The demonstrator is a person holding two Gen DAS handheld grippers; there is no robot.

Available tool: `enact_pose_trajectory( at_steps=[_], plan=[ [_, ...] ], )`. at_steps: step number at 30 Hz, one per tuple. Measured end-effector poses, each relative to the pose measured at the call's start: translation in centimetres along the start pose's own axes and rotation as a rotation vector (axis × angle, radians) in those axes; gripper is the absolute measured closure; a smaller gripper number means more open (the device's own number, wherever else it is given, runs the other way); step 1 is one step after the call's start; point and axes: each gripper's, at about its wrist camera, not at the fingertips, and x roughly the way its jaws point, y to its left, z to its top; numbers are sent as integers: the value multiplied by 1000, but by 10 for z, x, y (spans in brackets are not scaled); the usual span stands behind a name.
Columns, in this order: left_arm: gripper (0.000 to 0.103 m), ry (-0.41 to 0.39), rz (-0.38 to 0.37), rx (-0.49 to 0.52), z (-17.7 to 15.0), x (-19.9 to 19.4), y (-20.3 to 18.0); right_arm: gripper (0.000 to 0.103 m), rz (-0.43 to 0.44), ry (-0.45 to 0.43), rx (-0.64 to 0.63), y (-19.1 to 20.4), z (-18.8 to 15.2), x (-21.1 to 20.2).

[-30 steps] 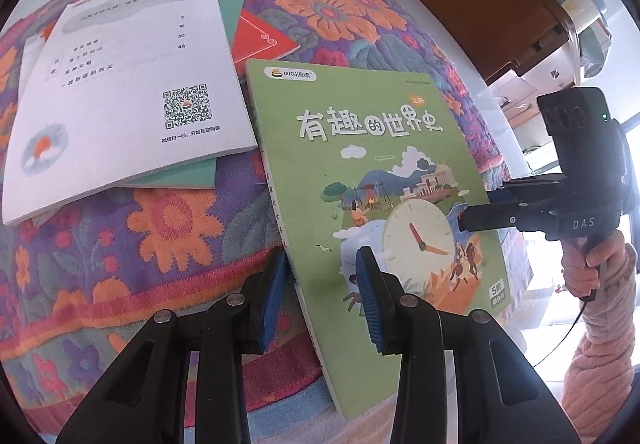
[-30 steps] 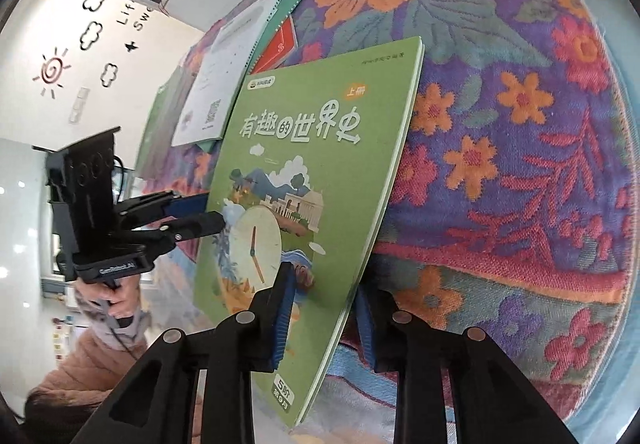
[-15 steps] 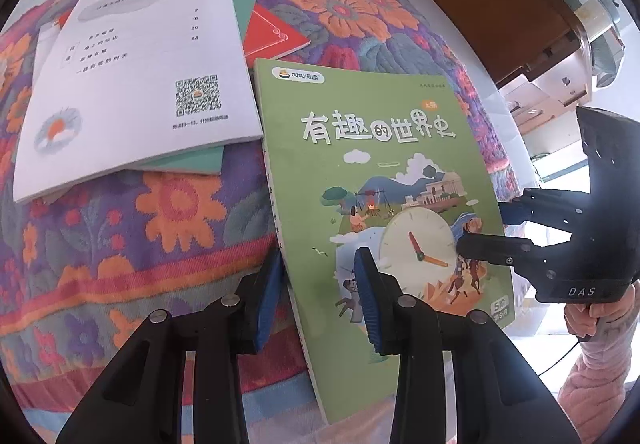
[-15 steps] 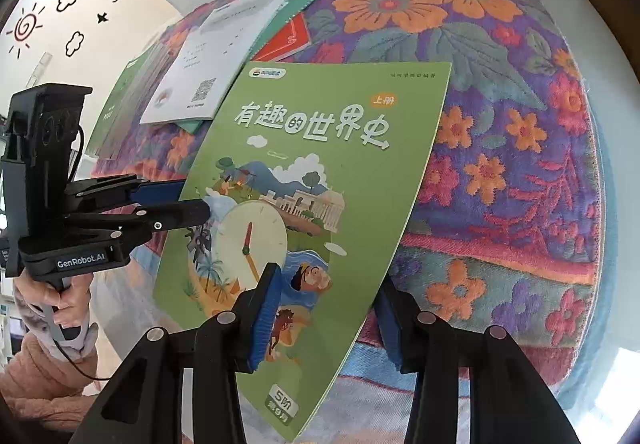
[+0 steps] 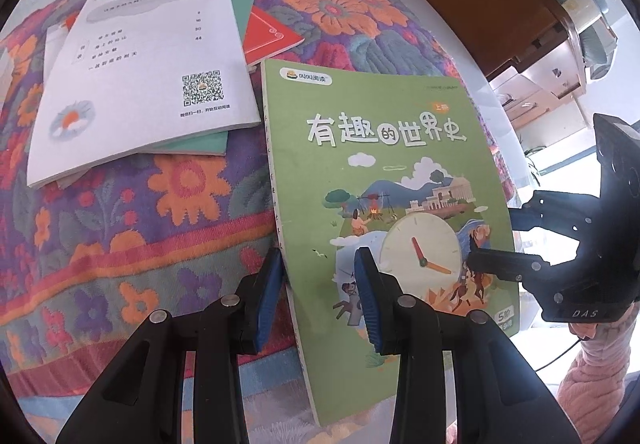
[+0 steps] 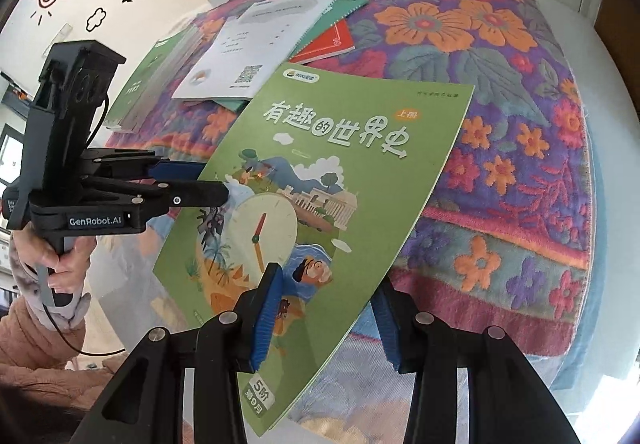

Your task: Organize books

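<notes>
Green softcover book, clock on the cover: lies over the near edge of a flower-patterned blanket, far end resting on the cloth, near end tilted up and overhanging. Long axis runs near to far; title end points far, spine along the left edge.

Left gripper: jaws narrow, closed on the book's near left part across the spine edge, one blue pad under and one on the cover. It carries the book.

Right gripper: jaws parted, straddling the near right edge; left pad over the cover, right pad clear of the book, apparently no grip.

Book pile, white booklet on top: lies far left of the green book, just beside its far left corner. Judged destination; the left gripper is the nearer one.
</notes>
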Motion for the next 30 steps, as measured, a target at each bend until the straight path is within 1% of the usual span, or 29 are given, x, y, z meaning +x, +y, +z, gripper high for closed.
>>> enact_pose_trajectory(
  at_steps=[6, 11, 15, 19, 23, 30],
  plan=[
    [70, -32, 15, 19, -1, -13, -4, 60, -26, -8, -16, 13, -5, -8],
    [70, -62, 18, 23, -1, -27, -2, 60, -20, -22, -11, 21, -5, -18],
    [70, -93, 25, 18, 0, -44, 7, 60, -13, -34, -16, 31, 2, -25],
    [70, -129, 32, -4, 1, -64, 25, 60, 0, -42, -35, 45, 18, -29],
    [70, -164, 39, -30, 4, -85, 48, 60, 8, -54, -72, 67, 39, -30],
    [71, -215, 68, -84, 8, -119, 103, 60, 30, -54, -133, 110, 82, -16]
  ],
)
